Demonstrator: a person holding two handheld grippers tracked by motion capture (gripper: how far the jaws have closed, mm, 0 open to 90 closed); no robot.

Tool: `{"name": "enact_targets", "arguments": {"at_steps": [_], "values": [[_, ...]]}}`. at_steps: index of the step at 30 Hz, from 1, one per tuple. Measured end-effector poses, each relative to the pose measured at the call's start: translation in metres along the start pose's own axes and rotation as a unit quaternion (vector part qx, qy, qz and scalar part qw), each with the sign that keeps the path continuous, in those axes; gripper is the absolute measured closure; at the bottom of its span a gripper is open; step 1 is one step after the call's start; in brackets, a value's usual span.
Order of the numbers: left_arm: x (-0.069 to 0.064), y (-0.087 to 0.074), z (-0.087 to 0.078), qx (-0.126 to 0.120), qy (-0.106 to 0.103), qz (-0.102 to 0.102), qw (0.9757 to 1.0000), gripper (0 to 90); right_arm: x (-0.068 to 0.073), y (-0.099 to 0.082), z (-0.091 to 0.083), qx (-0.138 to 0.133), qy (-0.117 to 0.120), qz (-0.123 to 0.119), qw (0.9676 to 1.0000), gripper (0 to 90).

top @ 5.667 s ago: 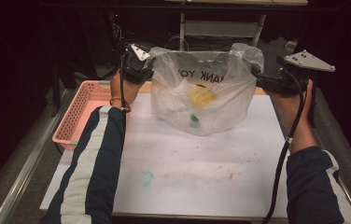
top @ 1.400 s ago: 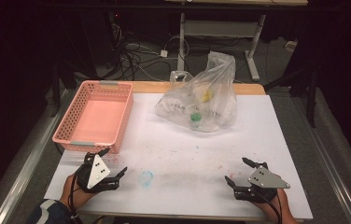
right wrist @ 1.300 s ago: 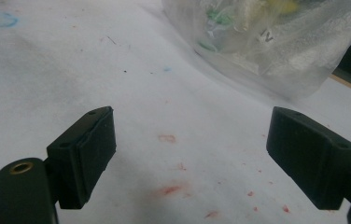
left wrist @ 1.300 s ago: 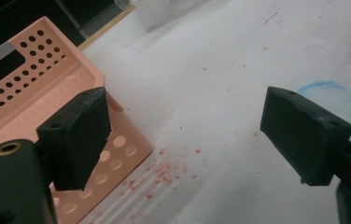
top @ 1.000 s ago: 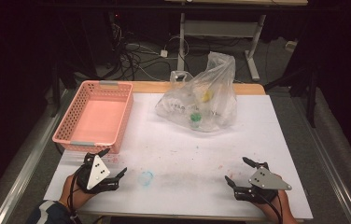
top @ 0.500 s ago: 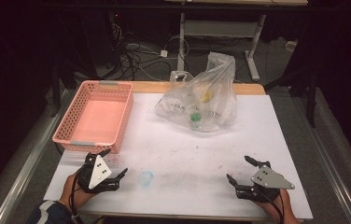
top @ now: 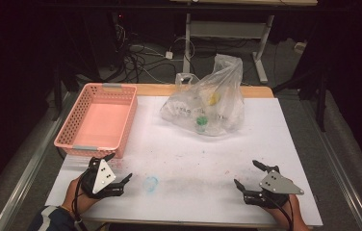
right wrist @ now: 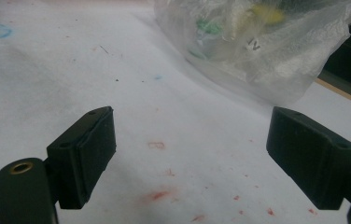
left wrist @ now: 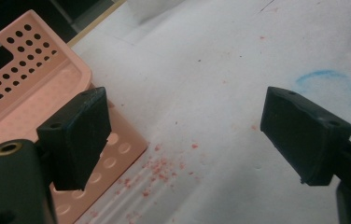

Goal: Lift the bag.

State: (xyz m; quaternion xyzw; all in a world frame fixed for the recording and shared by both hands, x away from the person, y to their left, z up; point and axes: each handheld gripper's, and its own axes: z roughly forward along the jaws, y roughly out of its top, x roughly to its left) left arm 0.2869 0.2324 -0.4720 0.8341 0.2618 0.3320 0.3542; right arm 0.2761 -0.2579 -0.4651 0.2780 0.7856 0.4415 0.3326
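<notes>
Both tongs were parked at the near edge of the worktop (top: pixel 285 125), jaws spread wide, nothing in either. Left tongs (top: pixel 116 168) sat just off the near corner of the pink basket (top: pixel 97 120); right tongs (top: pixel 251 175) sat near the right front, pointing toward the bag.

Change vs. several seconds back: both tongs had been up at the far side gripping the clear plastic bag (top: pixel 208 103) by its top, lifted. At this moment the bag rested on the worktop at the far edge, slumped, top bunched, well apart from both tongs. Over the last second or so the tongs barely moved, only a slight drift of the right one.

Bag contents visible through the plastic: something yellow (top: pixel 213 98) and something green (top: pixel 200 119); the rest was too blurred to tell.

Basket was empty. A blue ring mark (top: pixel 150 183) on the white sheet lay between the tongs, nearer the left.

Read: the bag was set down and let go, hands back at rest. Looked like a handling step finished or a pause; nothing had been moved into the basket yet.
</notes>
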Motion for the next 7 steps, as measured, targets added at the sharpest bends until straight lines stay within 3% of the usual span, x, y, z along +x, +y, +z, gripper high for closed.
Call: {"name": "enact_targets", "arguments": {"at_steps": [7], "values": [[0.0017,0.0004,0.0037,0.004,-0.003,0.001,1.0000,16.0,-0.0018,-0.0008,0.0028,0.005,-0.002,0.003,1.0000,16.2]]}}
